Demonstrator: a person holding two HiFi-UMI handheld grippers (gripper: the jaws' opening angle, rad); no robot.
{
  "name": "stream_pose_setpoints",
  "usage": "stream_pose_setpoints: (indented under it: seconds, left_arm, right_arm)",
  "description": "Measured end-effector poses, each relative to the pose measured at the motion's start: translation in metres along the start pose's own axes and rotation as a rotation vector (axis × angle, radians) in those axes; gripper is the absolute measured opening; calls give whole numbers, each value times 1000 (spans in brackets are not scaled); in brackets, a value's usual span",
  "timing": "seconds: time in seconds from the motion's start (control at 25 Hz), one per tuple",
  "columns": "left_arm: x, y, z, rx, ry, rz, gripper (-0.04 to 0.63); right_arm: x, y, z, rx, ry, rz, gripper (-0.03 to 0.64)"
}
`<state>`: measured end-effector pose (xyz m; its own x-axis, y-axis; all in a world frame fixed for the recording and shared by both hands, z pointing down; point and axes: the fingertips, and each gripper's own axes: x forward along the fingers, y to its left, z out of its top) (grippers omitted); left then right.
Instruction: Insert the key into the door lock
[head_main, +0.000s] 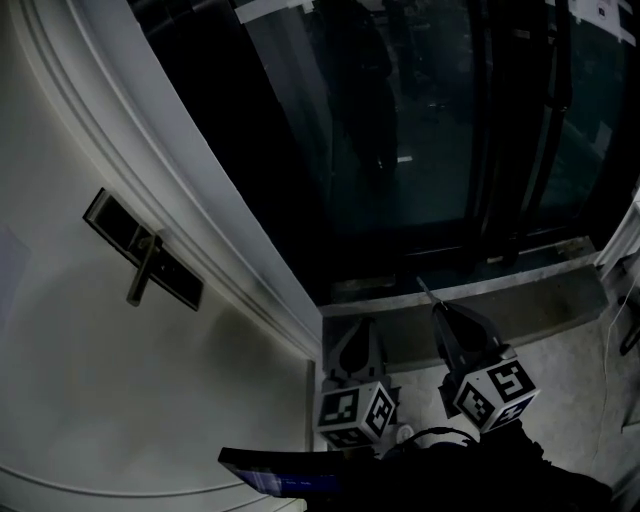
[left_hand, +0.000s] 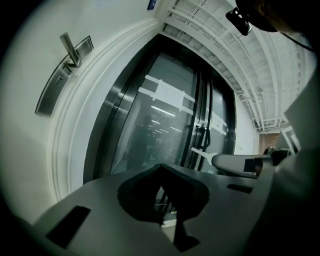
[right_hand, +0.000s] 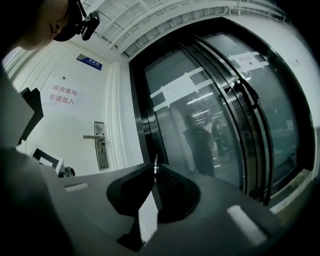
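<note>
both grippers hang low at the near edge of the head view, in front of you, and point toward the foot of a dark glass door (head_main: 420, 130). your left gripper (head_main: 357, 332) sits just beside the white door's edge. in its own view its jaws meet at the tips with nothing between them. your right gripper (head_main: 440, 312) is to its right, close by but not touching, over a grey stone threshold (head_main: 540, 290).

in the right gripper view the jaws are pressed together on the key (right_hand: 155, 165). only a thin bright sliver of metal shows, sticking out past the tips. the rest of the key is hidden between the jaws.

the door lock (head_main: 150, 255) is a long dark metal plate on the white door (head_main: 120, 380), up and to the left in the head view. a lever handle (head_main: 143, 270) stands out from the plate. the key is well apart from the lock, off to its right and lower in the view. in the right gripper view the plate and handle show small, to the left of the jaw tips, and the key's tip points toward the glass instead.

a paper notice with red characters (right_hand: 62, 95) hangs on the white door above the handle, and a small blue plaque (right_hand: 89, 61) sits higher up. the glass reflects a dim standing figure.
</note>
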<state>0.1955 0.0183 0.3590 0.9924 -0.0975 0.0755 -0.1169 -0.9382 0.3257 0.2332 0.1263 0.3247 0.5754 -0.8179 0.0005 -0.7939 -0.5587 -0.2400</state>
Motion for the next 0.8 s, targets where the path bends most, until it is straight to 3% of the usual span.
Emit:
stream_pose_setpoints:
  seconds: [0.4, 0.8]
  left_arm:
    - [-12, 83, 9, -37, -40, 194, 0]
    - [-36, 173, 45, -66, -178, 546, 0]
  right_arm:
    - [74, 48, -23, 9, 68, 185, 12]
    - [170, 121, -30, -16, 150, 565, 12]
